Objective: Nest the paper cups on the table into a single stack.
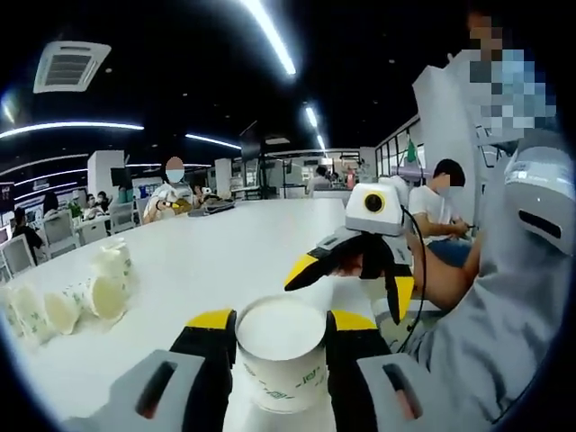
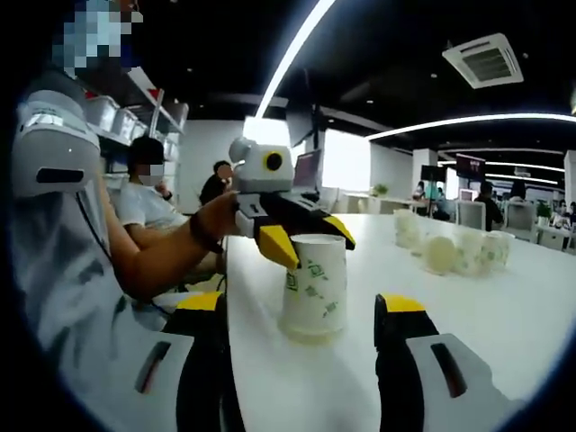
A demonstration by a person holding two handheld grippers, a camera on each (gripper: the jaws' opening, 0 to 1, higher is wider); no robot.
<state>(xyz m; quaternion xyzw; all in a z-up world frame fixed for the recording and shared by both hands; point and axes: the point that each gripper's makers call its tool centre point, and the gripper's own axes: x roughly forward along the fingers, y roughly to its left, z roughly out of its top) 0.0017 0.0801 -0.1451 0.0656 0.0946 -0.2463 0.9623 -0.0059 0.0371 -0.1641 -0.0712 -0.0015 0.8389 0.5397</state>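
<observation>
Clamped in the left claw (image 1: 281, 335), a white paper cup with green print (image 1: 281, 353) is standing upright on the white desk (image 1: 225, 243), while the right claw (image 2: 310, 310), jaws apart, is waiting beside it; loose cups (image 1: 85, 292) are lying far ahead-left.

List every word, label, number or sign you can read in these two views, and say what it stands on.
None can be read.
Paper cup held by the left hand-held gripper: green print, too blurred to read.
Loose cups lying on the table: green marks, too small to read.
</observation>
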